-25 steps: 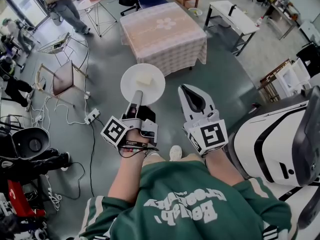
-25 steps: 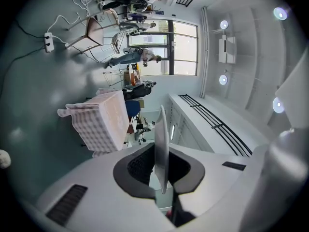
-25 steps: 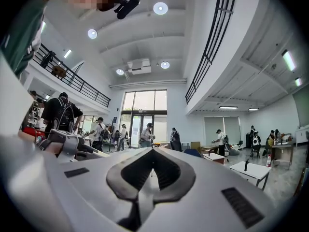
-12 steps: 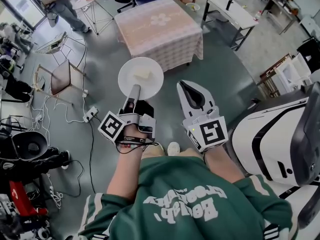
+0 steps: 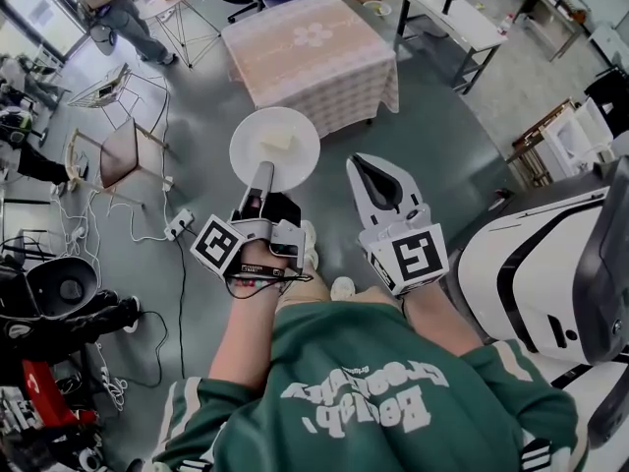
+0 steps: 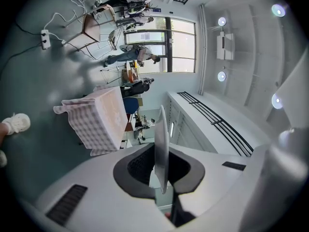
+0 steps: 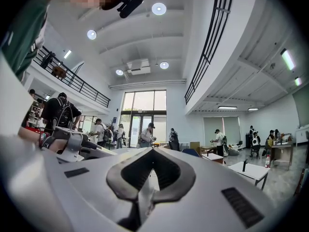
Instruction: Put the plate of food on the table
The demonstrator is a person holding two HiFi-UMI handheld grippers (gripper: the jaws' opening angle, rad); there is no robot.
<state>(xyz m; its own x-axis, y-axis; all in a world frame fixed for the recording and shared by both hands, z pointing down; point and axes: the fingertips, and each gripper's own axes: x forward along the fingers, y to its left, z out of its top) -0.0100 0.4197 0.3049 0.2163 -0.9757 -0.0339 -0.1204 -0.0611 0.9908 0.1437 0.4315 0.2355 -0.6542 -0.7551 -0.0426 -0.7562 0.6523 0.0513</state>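
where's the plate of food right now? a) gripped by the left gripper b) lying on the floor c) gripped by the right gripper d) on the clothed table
A: the left gripper is shut on the rim of the plate, holding it in the air short of the table.

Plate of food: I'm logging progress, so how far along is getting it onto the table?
Done: the left gripper is shut on the plate at its rim, with the food on it. In hand: the plate hangs over the floor, short of the cloth-covered table. Left: reach the table and set the plate down. The right gripper is shut and empty.
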